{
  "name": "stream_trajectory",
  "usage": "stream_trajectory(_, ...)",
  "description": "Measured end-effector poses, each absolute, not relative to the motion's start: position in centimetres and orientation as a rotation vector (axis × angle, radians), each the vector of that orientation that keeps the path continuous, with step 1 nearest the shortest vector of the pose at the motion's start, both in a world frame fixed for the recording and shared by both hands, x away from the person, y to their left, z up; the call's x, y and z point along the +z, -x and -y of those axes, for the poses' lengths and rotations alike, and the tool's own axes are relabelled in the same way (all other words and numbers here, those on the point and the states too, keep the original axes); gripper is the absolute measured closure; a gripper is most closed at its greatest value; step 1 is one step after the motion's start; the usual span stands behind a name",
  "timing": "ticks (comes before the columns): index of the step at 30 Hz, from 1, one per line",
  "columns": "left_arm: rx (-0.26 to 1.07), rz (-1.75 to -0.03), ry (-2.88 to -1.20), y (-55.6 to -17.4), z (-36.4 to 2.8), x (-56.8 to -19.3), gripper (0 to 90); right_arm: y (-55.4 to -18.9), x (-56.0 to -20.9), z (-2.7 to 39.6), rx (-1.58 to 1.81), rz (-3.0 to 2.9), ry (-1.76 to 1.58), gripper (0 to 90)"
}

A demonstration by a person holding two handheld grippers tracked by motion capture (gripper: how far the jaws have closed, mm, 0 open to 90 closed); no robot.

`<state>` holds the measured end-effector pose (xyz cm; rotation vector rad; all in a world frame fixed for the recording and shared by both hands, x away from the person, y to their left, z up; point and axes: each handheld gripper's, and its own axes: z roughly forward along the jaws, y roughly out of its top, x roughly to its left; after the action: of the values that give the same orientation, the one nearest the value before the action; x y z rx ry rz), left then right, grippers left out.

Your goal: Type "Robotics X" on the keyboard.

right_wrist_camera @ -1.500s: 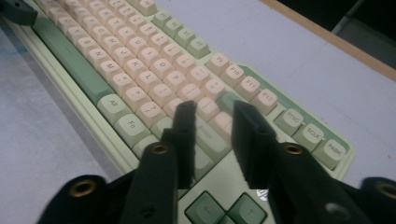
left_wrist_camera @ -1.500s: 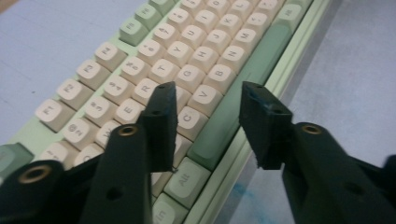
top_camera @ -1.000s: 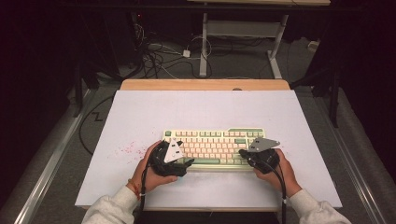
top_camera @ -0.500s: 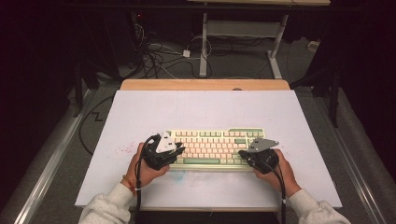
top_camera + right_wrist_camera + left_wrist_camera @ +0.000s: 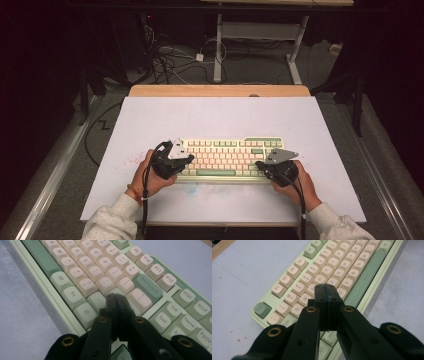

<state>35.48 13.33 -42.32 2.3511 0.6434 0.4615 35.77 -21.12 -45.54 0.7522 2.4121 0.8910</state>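
The keyboard (image 5: 227, 158) lay on the desk (image 5: 215, 115) toward its near edge, long side running from 9 to 3 o'clock. The likely slip, by my reading, was a blunt closed tip landing across two keycaps at once, since the caps sat close together, or a hard push nudging the board askew. The left gripper (image 5: 326, 291) had just been closing and stood fully closed, nothing between its jaws, tip over the keys near D and C. The right gripper (image 5: 115, 300) was likewise closed and empty, poised above the keys beside Backspace (image 5: 148, 286).
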Motion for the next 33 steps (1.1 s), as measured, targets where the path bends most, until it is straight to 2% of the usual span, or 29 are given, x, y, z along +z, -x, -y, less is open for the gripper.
stream_trajectory(22, 0.368, -0.622, -2.473, -37.3, -10.9, -43.6, 87.2, -35.7, -45.6, 21.0, 0.88, -2.408, -0.741, 90.0)
stream_trajectory(33, 0.411, -0.62, -2.507, -37.1, -10.2, -44.5, 87.1, -35.7, -45.5, 21.0, 0.876, -2.409, -0.737, 90.0)
